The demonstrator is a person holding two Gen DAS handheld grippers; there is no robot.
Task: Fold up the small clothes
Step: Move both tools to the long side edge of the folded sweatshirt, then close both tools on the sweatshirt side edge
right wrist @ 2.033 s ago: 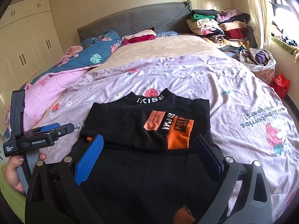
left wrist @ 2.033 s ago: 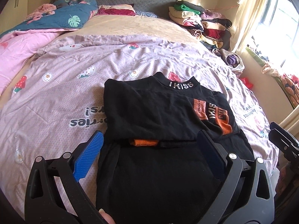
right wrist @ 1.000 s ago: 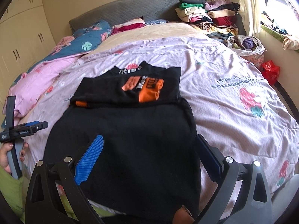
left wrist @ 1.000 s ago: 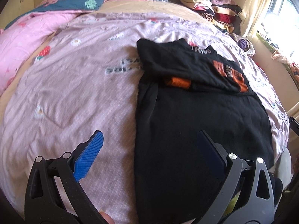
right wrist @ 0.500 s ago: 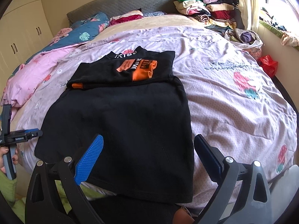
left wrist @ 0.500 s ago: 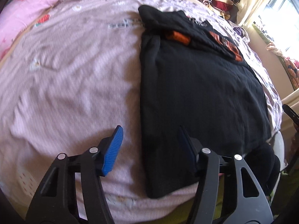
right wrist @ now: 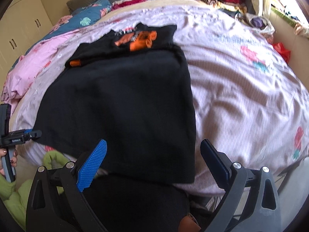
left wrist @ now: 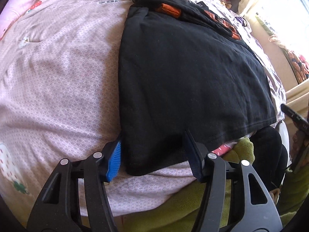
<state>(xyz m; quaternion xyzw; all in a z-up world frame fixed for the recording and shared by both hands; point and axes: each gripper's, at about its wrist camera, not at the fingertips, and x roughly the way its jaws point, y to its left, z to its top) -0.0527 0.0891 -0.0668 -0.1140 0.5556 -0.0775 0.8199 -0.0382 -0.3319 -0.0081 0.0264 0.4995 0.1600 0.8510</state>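
Left gripper (left wrist: 152,154) astride black shirt (left wrist: 183,73) hem, lilac bedsheet (left wrist: 58,77) beneath.

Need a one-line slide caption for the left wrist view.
Left gripper straddles the near corner of the black T-shirt on the lilac bedspread.

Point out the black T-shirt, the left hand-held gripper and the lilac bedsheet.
black T-shirt (left wrist: 183,73): left wrist view, middle of the body panel.
left hand-held gripper (left wrist: 152,154): left wrist view, midway between fingertips.
lilac bedsheet (right wrist: 241,89): right wrist view, bare stretch.
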